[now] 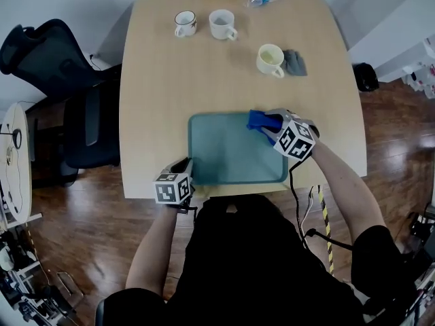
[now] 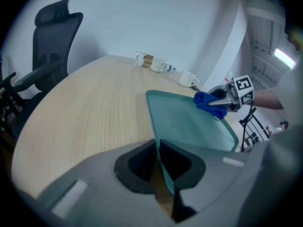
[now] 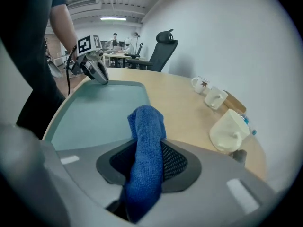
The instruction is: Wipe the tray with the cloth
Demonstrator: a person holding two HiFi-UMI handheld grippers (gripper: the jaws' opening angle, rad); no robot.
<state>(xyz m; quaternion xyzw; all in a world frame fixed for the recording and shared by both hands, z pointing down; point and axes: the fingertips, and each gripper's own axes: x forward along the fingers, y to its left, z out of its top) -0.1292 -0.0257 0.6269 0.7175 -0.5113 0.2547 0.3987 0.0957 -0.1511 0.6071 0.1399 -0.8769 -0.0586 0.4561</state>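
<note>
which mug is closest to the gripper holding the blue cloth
The cream mug beside the grey cloth; the dark-rimmed mug and the white mug stand farther back, near the far edge.

The left forearm (image 1: 155,243) reaches down and forward, and the left tool (image 1: 182,170) at its end tilts steeply downward, jaws almost together and pinched on the near rim of the tray (image 1: 204,179). The right forearm (image 1: 343,182) stretches further out. The right tool (image 1: 270,125) slopes down likewise, jaws part-way apart and clamped on a bunched cloth (image 1: 261,119).
</note>
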